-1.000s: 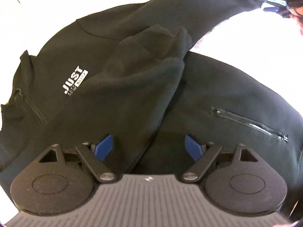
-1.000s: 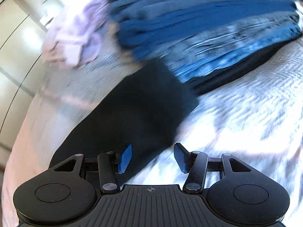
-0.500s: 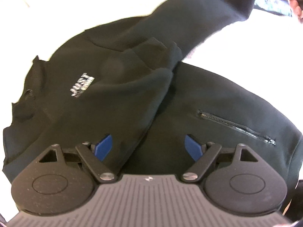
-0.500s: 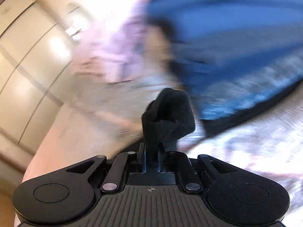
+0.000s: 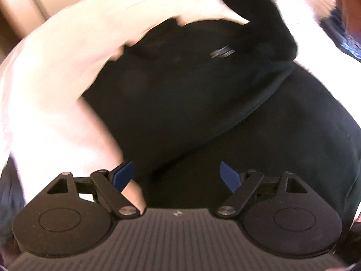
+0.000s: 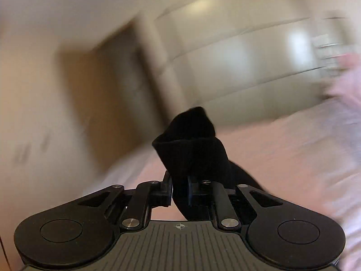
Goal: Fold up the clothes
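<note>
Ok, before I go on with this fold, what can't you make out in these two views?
- Left wrist: the white logo on the black fleece jacket is smeared by motion blur, unreadable.
- Left wrist: the jacket's lower part is hidden behind the left gripper.
- Right wrist: the right gripper pinches the black cuff; the rest of the sleeve drops below view.

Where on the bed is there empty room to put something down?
Bare pale bedcover lies left of the black jacket, up to the wardrobe side. The jacket fills the middle and right. The open left gripper hangs over it.
</note>
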`<state>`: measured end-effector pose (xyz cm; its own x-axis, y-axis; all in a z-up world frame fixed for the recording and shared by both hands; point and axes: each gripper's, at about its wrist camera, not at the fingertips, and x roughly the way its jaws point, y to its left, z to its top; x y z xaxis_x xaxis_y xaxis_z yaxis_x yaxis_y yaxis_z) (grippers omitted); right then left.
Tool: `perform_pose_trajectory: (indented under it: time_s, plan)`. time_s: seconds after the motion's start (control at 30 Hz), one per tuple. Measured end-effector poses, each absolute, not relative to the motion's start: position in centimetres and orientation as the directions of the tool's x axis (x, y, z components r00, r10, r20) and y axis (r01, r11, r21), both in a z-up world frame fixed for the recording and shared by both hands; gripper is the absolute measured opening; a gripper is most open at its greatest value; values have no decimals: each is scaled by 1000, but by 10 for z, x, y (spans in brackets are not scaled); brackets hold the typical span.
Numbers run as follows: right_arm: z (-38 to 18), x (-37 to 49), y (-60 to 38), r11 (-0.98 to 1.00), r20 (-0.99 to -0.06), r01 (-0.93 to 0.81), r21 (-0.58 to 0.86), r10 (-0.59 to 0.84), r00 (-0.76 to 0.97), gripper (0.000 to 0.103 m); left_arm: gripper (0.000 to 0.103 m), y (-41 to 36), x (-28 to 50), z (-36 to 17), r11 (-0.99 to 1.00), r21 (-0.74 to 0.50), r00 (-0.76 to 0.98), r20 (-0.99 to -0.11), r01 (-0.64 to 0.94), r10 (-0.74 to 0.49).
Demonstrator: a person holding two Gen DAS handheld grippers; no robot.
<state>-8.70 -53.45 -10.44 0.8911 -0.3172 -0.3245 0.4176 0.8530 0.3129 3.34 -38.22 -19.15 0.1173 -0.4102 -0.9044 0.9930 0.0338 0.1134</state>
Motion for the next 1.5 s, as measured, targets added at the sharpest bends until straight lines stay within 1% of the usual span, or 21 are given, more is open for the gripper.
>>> perform_pose_trajectory:
  time_s: [0.03,0.07,0.13,0.23,0.4,0.43,0.53,0.57,0.7,0.77,0.8,0.87,0.9,0.97,1.03,1.07,1.13,1.2,1.33,1.43,1.5]
  plan:
    - [-128,-53,-511,889,-419,373,265,-242,875,48,81,-370,46,-192,49,113,123,-907,992,-402]
    - [-145,-39,-494,896,-468,356,265,-203,860,53,81,-359,57,-194,58,113,127,-910,992,-396]
    - [-179,-13,-462,904,-554,327,276,-128,822,54,81,-345,76,-198,73,106,126,-913,992,-389]
    - [-200,-11,-441,894,-640,360,266,-116,760,54,81,-340,98,-207,93,70,101,-916,993,-388]
    - [-218,-44,-473,828,-744,510,232,-187,641,56,81,-376,115,-224,82,-14,22,-905,997,-425]
    - [-222,-50,-479,813,-763,539,222,-199,615,56,78,-386,117,-228,76,-34,3,-900,997,-436]
    - [-226,-94,-486,752,-800,629,196,-248,546,57,60,-422,122,-242,48,-72,-42,-890,996,-454]
    - [-229,-103,-497,734,-808,654,183,-266,525,57,58,-436,124,-246,40,-85,-57,-886,996,-461]
    - [-237,-134,-533,660,-827,736,151,-323,460,57,58,-483,127,-274,16,-103,-85,-891,995,-446]
    - [-244,-143,-549,633,-832,761,143,-339,439,57,57,-498,128,-290,14,-132,-114,-903,991,-415]
    - [-247,-148,-557,620,-835,773,139,-346,428,57,54,-504,128,-298,16,-148,-130,-909,989,-396]
    - [-254,-157,-573,591,-839,796,131,-361,406,57,9,-505,128,-299,6,-153,-138,-910,988,-390]
    - [-259,-160,-578,576,-846,808,128,-361,392,57,6,-505,128,-298,1,-154,-141,-910,988,-389]
    - [-262,-165,-589,544,-859,830,122,-361,362,57,5,-496,135,-276,23,-94,-74,-891,995,-449]
    - [-258,-168,-594,542,-853,831,122,-371,368,58,5,-492,149,-269,83,-67,-20,-884,994,-466]
    - [-256,-169,-596,548,-847,827,125,-376,376,58,5,-490,156,-267,114,-55,5,-883,992,-470]
    - [-261,-173,-597,562,-849,818,120,-369,378,60,6,-495,162,-282,122,-55,2,-908,991,-418]
    - [-271,-176,-601,553,-864,824,123,-349,363,60,12,-499,161,-295,107,-45,-2,-928,993,-373]
    - [-286,-178,-615,501,-891,854,140,-313,330,60,25,-495,157,-293,113,-14,30,-927,993,-373]
    - [-290,-182,-621,471,-899,867,162,-293,327,60,26,-485,153,-280,121,6,54,-915,993,-399]
    - [-282,-181,-621,481,-885,861,163,-315,344,60,29,-477,151,-268,125,7,61,-901,992,-430]
